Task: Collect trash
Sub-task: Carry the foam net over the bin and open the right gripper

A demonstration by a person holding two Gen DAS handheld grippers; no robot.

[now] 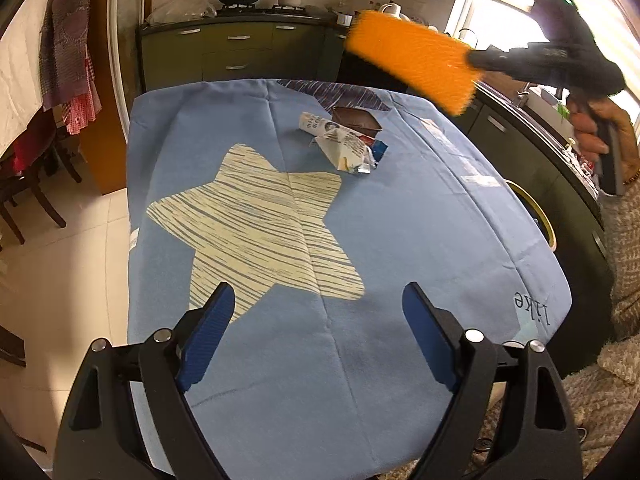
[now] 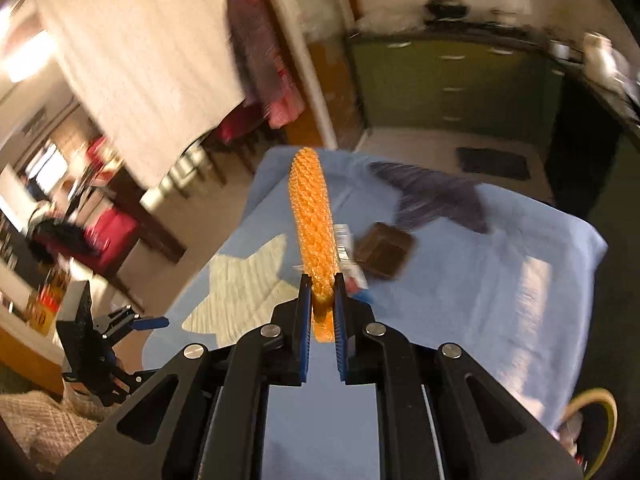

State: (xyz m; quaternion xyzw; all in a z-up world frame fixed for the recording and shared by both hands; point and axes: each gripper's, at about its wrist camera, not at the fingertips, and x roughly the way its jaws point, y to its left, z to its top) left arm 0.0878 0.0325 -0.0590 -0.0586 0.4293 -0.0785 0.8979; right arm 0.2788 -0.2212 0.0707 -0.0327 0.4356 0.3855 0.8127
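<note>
Blue-padded, my left gripper [image 1: 318, 316] hangs spread wide over the star-print cloth [image 1: 400, 220], gripping nothing. My right gripper [image 2: 322, 300] pinches the orange mesh piece [image 2: 312, 216] up in the air, above the crumpled wrappers [image 1: 344, 142] and the brown tray [image 1: 358, 120] lying together at the cloth's far end.

The right gripper [image 2: 322, 300] fingers [image 2: 305, 312] pinch the near end of an orange mesh piece [image 2: 312, 216], which sticks out over the blue cloth [image 2: 500, 280] on the surface. Just right of it lie a crumpled wrapper [image 2: 347, 248] and a brown box [image 2: 383, 251]. The left gripper [image 2: 132, 322] is at the left.
</note>
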